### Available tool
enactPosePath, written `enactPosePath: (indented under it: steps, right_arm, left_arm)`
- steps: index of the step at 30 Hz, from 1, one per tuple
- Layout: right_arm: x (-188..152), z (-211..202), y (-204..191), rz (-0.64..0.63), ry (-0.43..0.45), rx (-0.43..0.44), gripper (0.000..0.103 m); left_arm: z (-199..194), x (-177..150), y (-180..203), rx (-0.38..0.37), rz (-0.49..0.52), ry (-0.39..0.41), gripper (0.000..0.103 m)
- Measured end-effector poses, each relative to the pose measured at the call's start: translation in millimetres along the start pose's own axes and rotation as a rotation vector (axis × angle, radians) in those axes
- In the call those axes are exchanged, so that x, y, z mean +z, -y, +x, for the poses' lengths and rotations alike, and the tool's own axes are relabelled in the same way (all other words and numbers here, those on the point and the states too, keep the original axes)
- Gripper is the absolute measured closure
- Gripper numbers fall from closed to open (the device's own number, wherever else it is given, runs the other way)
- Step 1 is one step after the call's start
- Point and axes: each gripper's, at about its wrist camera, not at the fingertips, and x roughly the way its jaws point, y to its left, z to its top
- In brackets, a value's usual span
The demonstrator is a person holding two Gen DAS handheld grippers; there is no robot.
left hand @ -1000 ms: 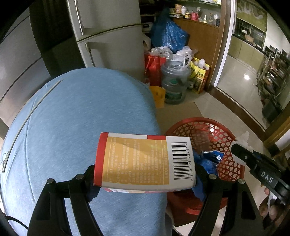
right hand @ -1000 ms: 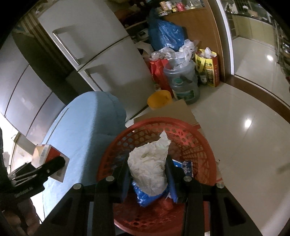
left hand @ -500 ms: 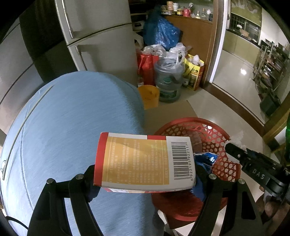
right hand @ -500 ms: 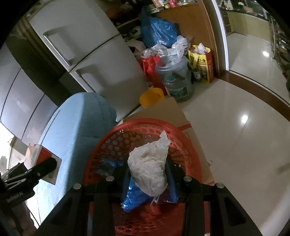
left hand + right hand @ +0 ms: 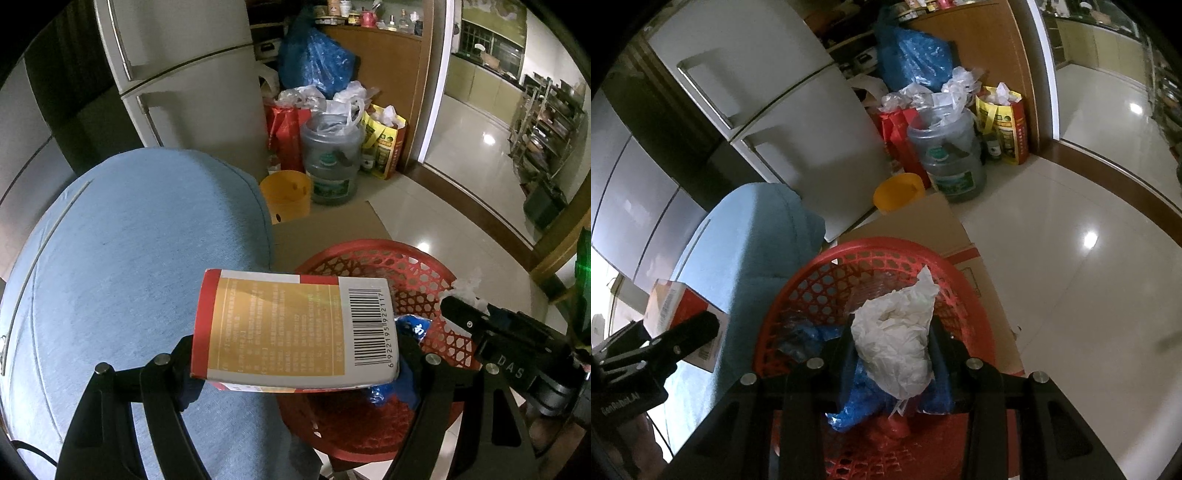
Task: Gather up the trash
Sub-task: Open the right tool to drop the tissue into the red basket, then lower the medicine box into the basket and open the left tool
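1. My left gripper (image 5: 295,354) is open wide, and its fingers (image 5: 173,373) press on both ends of a red and yellow box (image 5: 291,328). The box sits in the lower middle of the left view.
2. The box hangs over a blue cushion (image 5: 129,258), just left of the red basket (image 5: 417,273).
3. My right gripper (image 5: 892,354) is nearly closed. Its fingers (image 5: 846,354) squeeze a crumpled white bag (image 5: 897,339) in the lower middle of the right view.
4. The white bag is over the open top of the red basket.
5. Blue wrappers (image 5: 857,402) lie inside the basket, under the bag.
6. A flat cardboard sheet (image 5: 923,225) lies on the floor behind the basket.
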Motion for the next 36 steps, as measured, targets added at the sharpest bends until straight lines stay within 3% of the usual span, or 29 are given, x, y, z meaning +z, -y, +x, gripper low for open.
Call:
enactPosePath:
  steps: [6, 7, 8, 10, 21, 27, 36]
  right_arm:
    - [1.3, 8.7, -1.2, -0.005, -0.038, 0.005, 0.063]
    - [1.0, 11.2, -1.1, -0.005, -0.051, 0.0, 0.056]
    - [0.6, 13.8, -0.7, -0.005, -0.061, -0.008, 0.034]
    - [-0.8, 12.6, 0.0, -0.003, -0.047, -0.031, 0.026]
    - [3.0, -29.4, 25.8, 0.11, 0.083, -0.054, 0.026]
    - [2.7, -42.5, 34.4, 0.136, 0.105, -0.066, 0.026]
    - [-0.4, -50.8, 29.9, 0.125, 0.112, -0.063, 0.026]
  left_arm:
    - [0.3, 0.1, 2.0, -0.005, 0.001, 0.001, 0.021]
    - [0.6, 0.3, 2.3, -0.006, 0.003, 0.001, 0.021]
    - [0.7, 0.1, 2.9, -0.007, 0.003, 0.001, 0.021]
    - [1.2, 0.0, 3.0, -0.008, 0.002, 0.0, 0.021]
    - [9.8, 2.2, 7.6, -0.034, 0.011, -0.019, 0.021]
    - [22.2, 1.9, 20.5, -0.09, 0.018, -0.063, 0.021]
    - [36.8, -0.3, 29.9, -0.109, 0.037, -0.148, 0.02]
